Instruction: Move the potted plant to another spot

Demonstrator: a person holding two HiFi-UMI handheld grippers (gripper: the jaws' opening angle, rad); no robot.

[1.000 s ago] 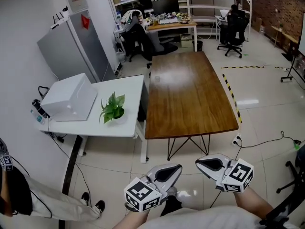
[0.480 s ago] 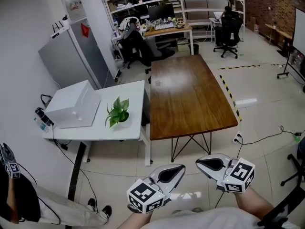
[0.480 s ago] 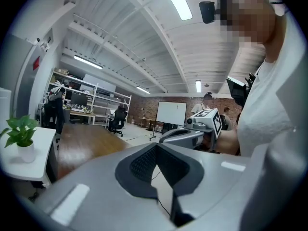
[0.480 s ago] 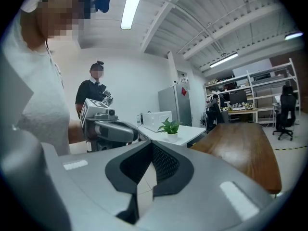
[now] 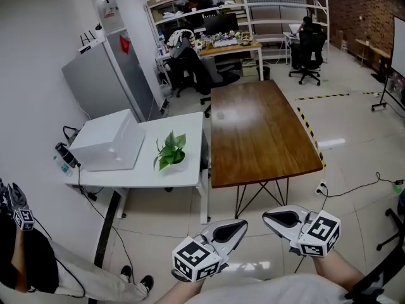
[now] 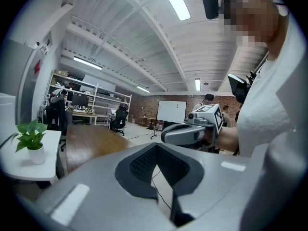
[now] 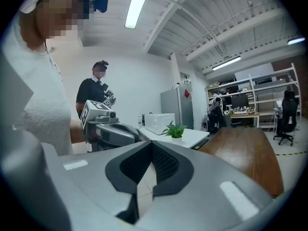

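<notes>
The potted plant point(image 5: 171, 151), green leaves in a small white pot, stands on the white table point(image 5: 142, 177) near its right side. It also shows in the left gripper view as the plant point(image 6: 30, 139) and in the right gripper view as the plant point(image 7: 174, 129). Both grippers are far from it, held close to my body over the floor. My left gripper point(image 5: 239, 224) is shut with nothing in it, and its jaws point(image 6: 155, 150) meet. My right gripper point(image 5: 266, 216) is shut and empty too, seen from behind its own jaws point(image 7: 150, 148).
A white box point(image 5: 107, 142) sits on the white table left of the plant. A long wooden table point(image 5: 259, 135) adjoins it on the right. Another person point(image 5: 25, 265) stands at lower left. Desks, chairs and shelves point(image 5: 240, 18) fill the back; cables lie on the floor.
In the head view the tables and the plant have slid right and slightly down. Both grippers keep their place at the bottom, still shut.
</notes>
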